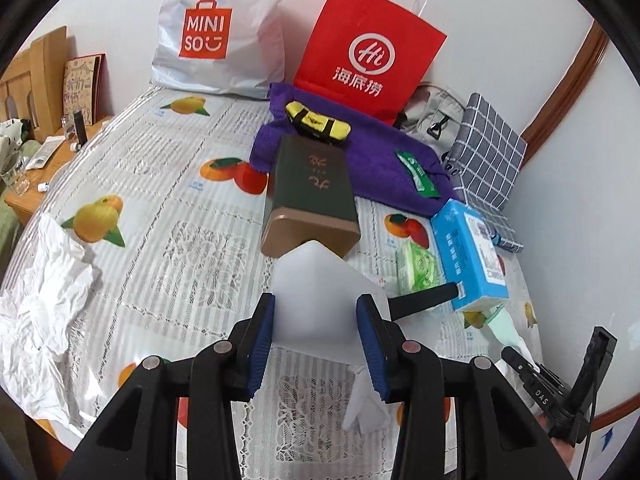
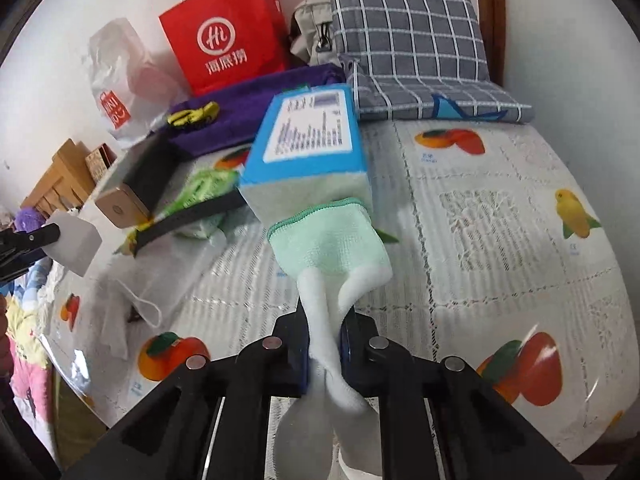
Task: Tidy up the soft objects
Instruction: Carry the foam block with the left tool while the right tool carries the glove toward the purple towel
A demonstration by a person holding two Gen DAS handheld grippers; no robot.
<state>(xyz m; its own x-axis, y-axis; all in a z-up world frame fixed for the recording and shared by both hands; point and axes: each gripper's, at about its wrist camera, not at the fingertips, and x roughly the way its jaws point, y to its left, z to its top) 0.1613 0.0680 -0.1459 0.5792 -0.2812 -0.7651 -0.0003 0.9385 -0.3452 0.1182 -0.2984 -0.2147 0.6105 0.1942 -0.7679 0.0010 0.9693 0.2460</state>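
**Right tongs loaded, left tongs on card**

Right tongs (image 2: 325, 356) are clamped on the cloth (image 2: 332, 248), long axis running forward to the blue box (image 2: 308, 140), mid-table (image 2: 500, 240). Left tongs (image 1: 316, 332) grip a white card (image 1: 320, 288) and lie farther away.

Mint-green cloth (image 2: 332, 240); purple towel (image 1: 360, 160); grey checked cushion (image 2: 408, 36)

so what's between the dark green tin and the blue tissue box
A green wet-wipe pack lies between the dark green tin and blue tissue box, clearest in the left wrist view.
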